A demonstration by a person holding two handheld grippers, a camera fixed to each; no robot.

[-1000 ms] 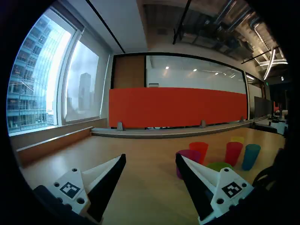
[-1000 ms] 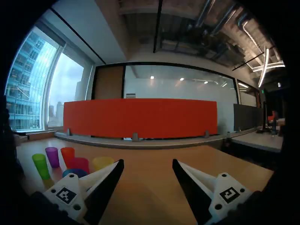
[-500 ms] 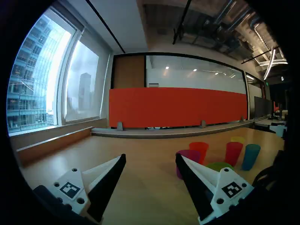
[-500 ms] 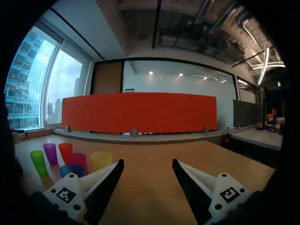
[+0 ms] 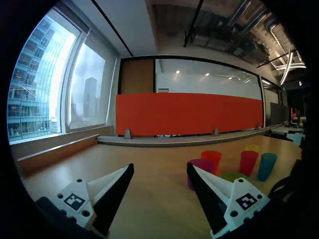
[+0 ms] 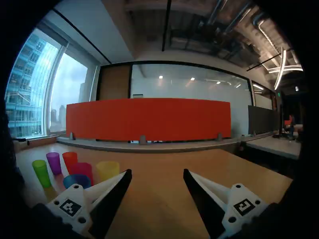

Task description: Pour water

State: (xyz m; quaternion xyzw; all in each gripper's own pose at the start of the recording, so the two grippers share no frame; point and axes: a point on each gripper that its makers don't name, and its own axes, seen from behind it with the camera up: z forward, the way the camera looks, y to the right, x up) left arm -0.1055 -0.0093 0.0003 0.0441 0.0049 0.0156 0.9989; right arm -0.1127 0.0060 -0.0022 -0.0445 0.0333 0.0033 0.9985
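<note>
Several coloured plastic cups stand on a wooden table [image 5: 159, 175]. In the left gripper view, a purple cup [image 5: 198, 166], an orange cup [image 5: 211, 158], a pink cup [image 5: 248, 162], a blue cup [image 5: 266, 165], a yellow cup [image 5: 252, 148] and a green cup [image 5: 232, 176] sit right of my left gripper [image 5: 159, 175], which is open and holds nothing. In the right gripper view, a green cup [image 6: 41, 172], purple cup [image 6: 54, 162], orange cup [image 6: 70, 159], pink cup [image 6: 82, 169], yellow cup [image 6: 107, 170] and blue cup [image 6: 76, 181] stand left of my open, unloaded right gripper [image 6: 156, 176].
An orange divider panel [image 5: 187, 113] runs along the table's far edge. Large windows [image 5: 40, 91] line the left wall. Another desk [image 6: 275, 147] stands to the right beyond the table's edge. Bare tabletop lies ahead of both grippers.
The right gripper view has tilted down a little over the last second, so the cups sit higher and fuller in it. The left gripper has not moved.
</note>
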